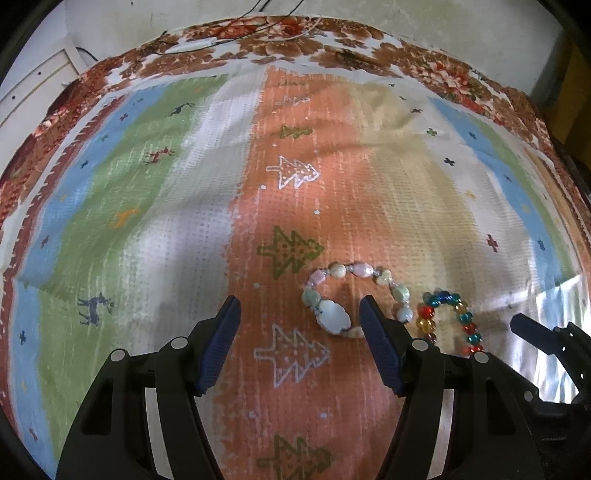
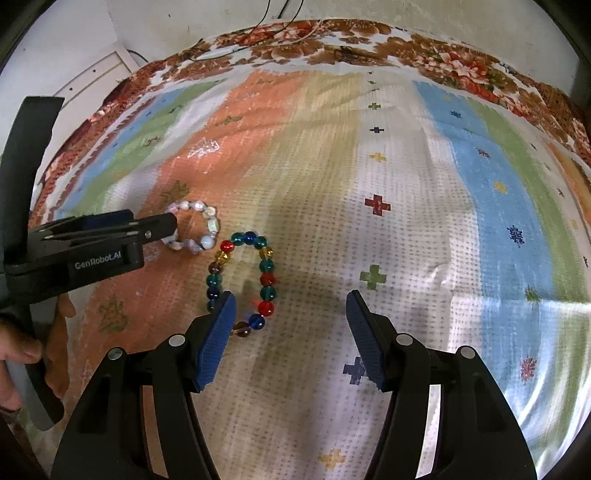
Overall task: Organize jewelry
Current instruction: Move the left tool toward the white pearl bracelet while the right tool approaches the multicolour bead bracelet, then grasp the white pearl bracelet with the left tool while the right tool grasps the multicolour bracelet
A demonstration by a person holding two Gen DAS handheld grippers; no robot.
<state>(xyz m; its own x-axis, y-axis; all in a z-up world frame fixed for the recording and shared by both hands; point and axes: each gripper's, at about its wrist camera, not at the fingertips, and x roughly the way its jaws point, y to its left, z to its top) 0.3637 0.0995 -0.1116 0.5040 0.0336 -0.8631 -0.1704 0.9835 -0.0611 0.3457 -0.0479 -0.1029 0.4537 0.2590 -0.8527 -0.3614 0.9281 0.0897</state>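
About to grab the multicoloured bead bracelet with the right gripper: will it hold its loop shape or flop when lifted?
Probably flops: the multicoloured bead bracelet is separate round beads on a string, already lying as a stretched oval on the cloth. The glossy beads look slippery, so they may squirt from the pads. Pushed, it likely drags and deforms rather than rolling away.

Two bracelets lie side by side on a cloth (image 1: 184, 206) near its middle; the stone bracelet (image 1: 354, 295) sits left, the bead bracelet (image 2: 242, 280) just right of it, almost touching; the cloth's far edge meets a wall (image 2: 369, 18); both bracelets sit nearer the cloth's front edge.
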